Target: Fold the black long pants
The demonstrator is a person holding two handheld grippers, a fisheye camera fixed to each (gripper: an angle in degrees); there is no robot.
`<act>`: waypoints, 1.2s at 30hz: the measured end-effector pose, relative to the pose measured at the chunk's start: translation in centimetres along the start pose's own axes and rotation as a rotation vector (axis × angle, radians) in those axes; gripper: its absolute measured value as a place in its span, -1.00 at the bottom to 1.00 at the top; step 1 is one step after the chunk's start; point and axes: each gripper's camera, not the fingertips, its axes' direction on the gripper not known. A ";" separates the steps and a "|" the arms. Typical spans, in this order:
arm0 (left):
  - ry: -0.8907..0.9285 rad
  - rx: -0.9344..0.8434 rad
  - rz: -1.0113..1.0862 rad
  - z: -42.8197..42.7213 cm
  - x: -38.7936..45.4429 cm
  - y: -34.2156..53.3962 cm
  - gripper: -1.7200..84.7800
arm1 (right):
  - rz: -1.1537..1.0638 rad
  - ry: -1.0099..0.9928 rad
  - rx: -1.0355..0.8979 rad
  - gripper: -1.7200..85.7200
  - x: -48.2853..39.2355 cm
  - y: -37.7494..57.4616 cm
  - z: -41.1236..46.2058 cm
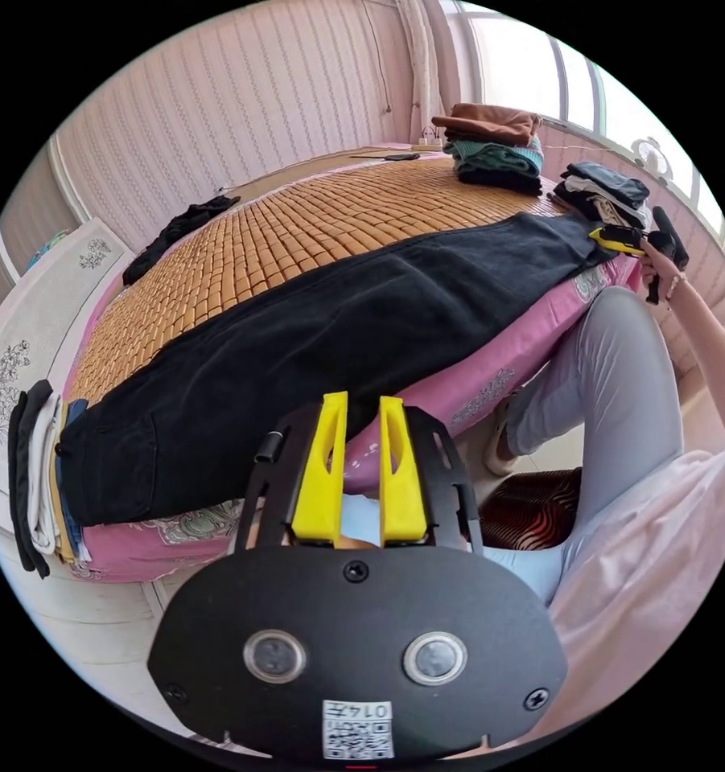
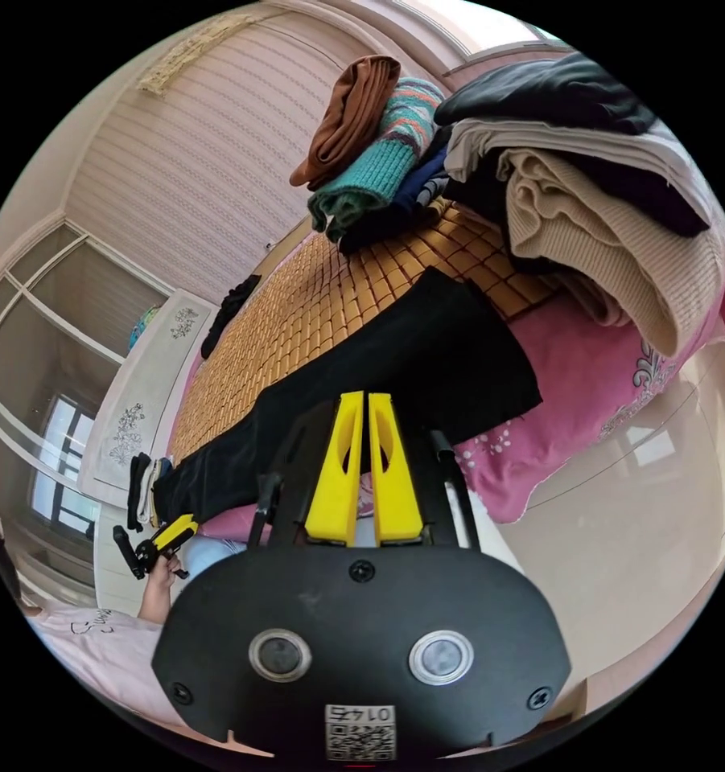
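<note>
Left gripper view first: black long pants (image 1: 354,322) lie stretched full length along the near edge of the bed, on the woven bamboo mat (image 1: 298,233), waistband end near my left gripper (image 1: 362,466), leg hems off toward my right gripper (image 1: 619,237). Pants look folded once already, leg on leg, by my reading; the lengthwise fold is what remains. Left jaws stand close together, a narrow gap between the yellow fingers, nothing clamped; they hang just off the bed edge, short of the cloth. Right gripper view: hem end of the pants (image 2: 451,362) lies square at the mat's edge over the pink sheet (image 2: 587,362); my right gripper (image 2: 362,474) has its jaws nearly together too, empty, just short of the hem. My judgement: I am between grasps, set at both ends. Next move calls for opening both pairs of jaws, pinching hem and waistband through all layers, then carrying one end over to the other without dragging the cloth askew. Outward: stacks of folded clothes (image 1: 499,149) sit on the far corner, a knitted pile (image 2: 603,209) looms close by the right gripper, a dark garment (image 1: 181,233) lies at the mat's far side. Writing: a printed code tag sits on each gripper body, left unread; no clothing brand legible.
</note>
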 end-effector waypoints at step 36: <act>0.220 0.106 -0.128 -4.2 -10.7 2.9 -0.82 | 0.160 0.084 0.194 -0.96 3.1 7.0 1.3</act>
